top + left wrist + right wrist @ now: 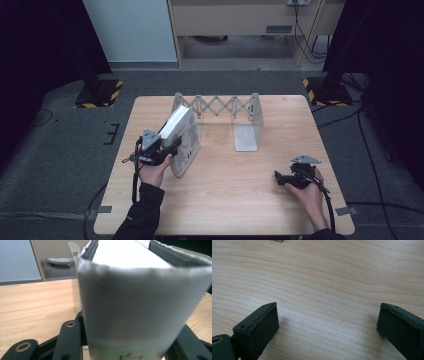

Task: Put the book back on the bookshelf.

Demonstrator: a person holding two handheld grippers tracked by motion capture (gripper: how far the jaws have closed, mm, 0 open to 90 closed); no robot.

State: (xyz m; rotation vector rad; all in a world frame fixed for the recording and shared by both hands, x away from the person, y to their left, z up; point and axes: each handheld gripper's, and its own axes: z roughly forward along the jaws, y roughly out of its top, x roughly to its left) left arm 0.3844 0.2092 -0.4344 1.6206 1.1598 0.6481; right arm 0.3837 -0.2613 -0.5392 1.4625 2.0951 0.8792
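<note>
So, starting at the left of the high view: the left gripper [169, 148] sits left of centre with its jaws clamped on a thick white book [181, 135], spine end toward the hand. The book is tilted, its lower edge looks to be on or just above the wooden table [225, 200], and its top leans toward the left upright of the expanding bookend rack [220, 112] at the upper middle of the frame. In the left gripper view the book's [140, 300] rounded white spine fills most of the frame, with the black jaws hugging it low on both sides.

My guess on handling: it's a chunky hardback-ish thing, so fairly heavy and stiff overall, but the cover looks smooth and maybe a bit slick. Grabbed at the spine end like this, the far end will want to droop or swing, and the pages could fan open. Holding across the spine is probably the right call since it's the most rigid part. I'd keep the squeeze firm.

Over at the lower right of the high view, the right gripper [285, 179] rests low over bare table, well apart from the book. The right gripper view shows its jaws spread wide with nothing between them but wood grain [324, 290].
</note>
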